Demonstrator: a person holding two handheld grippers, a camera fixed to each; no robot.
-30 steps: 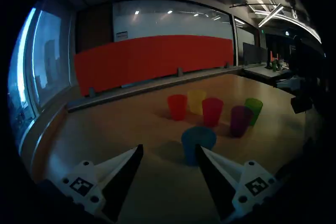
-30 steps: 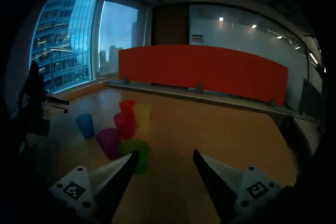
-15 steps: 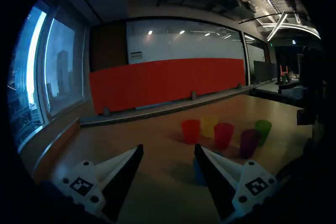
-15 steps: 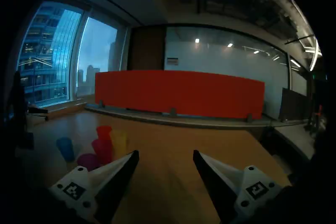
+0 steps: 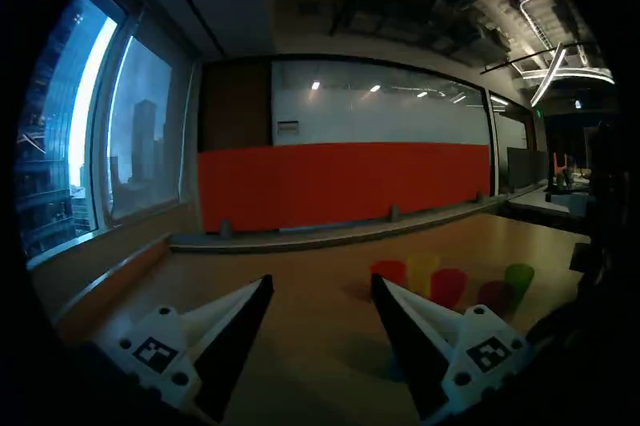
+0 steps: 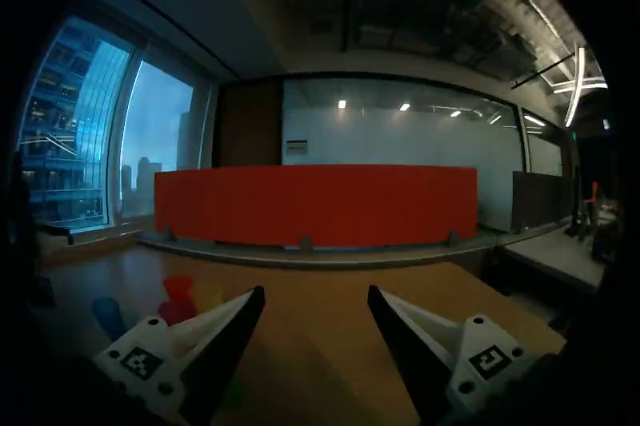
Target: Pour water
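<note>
Several coloured plastic cups stand close together on the wooden table [image 5: 320,362]. In the left gripper view I see a red cup [image 5: 388,271], a yellow cup [image 5: 422,264], a pink cup [image 5: 448,286], a purple cup [image 5: 496,296] and a green cup [image 5: 519,276], all beyond and to the right of my left gripper [image 5: 321,279], which is open and holds nothing. In the right gripper view a blue cup [image 6: 106,316], the red cup [image 6: 178,287], the yellow cup [image 6: 210,294] and the pink cup [image 6: 171,312] sit low on the left. My right gripper [image 6: 314,290] is open and empty.
A long red divider panel [image 5: 344,186] runs along the table's far edge, with a glass wall behind it. Tall windows [image 6: 80,154] line the left side. A dark shape [image 5: 596,250] stands at the right edge of the left gripper view. The room is dim.
Both views have tilted upward, so the cups have sunk toward the bottom. The blue cup has slipped behind the left gripper's right finger. Both grippers stayed open.
</note>
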